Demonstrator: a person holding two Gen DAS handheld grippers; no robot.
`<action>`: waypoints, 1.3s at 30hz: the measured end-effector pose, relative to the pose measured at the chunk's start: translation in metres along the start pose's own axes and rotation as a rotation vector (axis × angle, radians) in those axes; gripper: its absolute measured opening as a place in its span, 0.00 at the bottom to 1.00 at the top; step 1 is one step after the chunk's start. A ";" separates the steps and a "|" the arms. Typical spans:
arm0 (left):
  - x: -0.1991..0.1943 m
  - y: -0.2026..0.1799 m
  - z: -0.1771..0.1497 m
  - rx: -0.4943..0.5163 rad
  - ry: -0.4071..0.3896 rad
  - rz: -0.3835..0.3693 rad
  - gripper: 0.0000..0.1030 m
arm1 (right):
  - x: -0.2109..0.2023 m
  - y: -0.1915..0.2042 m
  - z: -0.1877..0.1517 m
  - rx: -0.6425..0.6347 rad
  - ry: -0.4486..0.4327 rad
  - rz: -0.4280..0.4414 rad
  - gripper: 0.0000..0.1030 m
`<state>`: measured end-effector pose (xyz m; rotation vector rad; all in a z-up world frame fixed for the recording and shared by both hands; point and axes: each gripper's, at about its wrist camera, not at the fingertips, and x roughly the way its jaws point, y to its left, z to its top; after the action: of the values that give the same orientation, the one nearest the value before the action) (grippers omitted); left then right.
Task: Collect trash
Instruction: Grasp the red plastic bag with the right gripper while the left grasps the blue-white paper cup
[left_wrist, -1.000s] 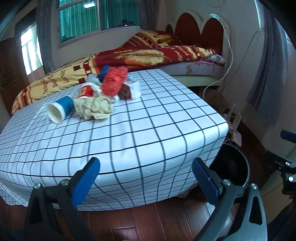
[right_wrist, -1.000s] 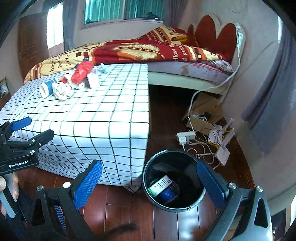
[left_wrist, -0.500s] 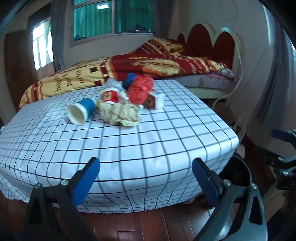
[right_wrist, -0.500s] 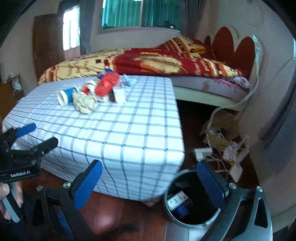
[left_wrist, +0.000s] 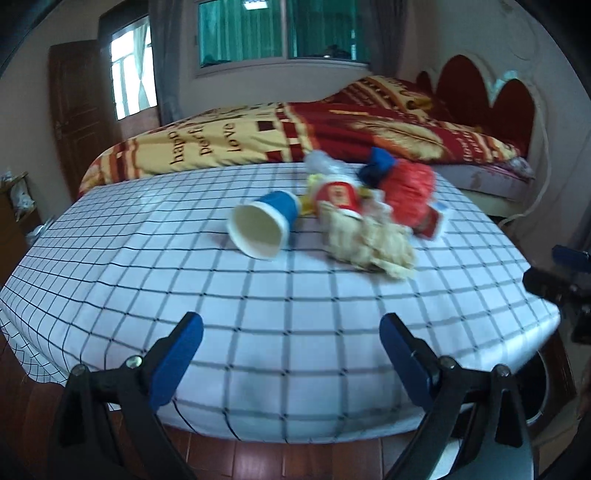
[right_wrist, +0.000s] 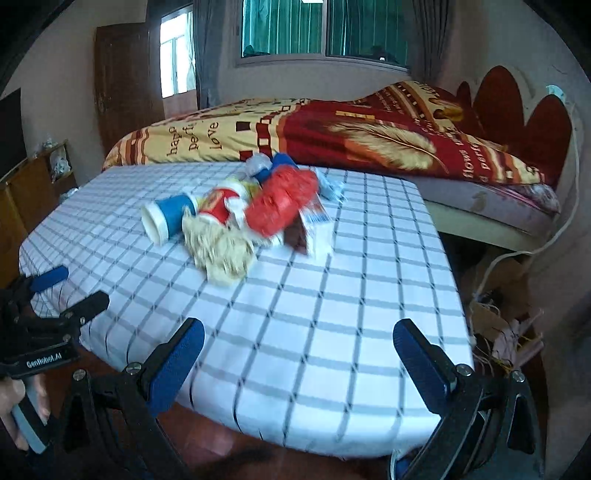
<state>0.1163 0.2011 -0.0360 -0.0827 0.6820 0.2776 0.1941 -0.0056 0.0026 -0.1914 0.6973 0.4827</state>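
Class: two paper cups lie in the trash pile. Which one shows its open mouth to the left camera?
The blue cup, white inside facing the camera; the red cup beside it shows only its printed side.

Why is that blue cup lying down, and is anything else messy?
The blue cup is tipped on its side on the checked tablecloth, open mouth facing the camera. Beside it sits a heap: crumpled beige paper, a red bag and a red cup.
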 end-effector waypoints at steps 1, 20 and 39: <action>0.005 0.003 0.003 -0.001 0.001 0.006 0.94 | 0.006 0.001 0.005 0.004 0.000 0.008 1.00; 0.124 0.029 0.065 0.040 0.036 -0.039 0.93 | 0.143 0.026 0.085 -0.017 0.004 -0.030 0.69; 0.039 0.004 0.066 0.033 -0.104 -0.042 0.56 | 0.056 0.009 0.075 -0.020 -0.136 -0.017 0.33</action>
<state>0.1841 0.2251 -0.0089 -0.0509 0.5805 0.2284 0.2693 0.0472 0.0220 -0.1810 0.5579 0.4822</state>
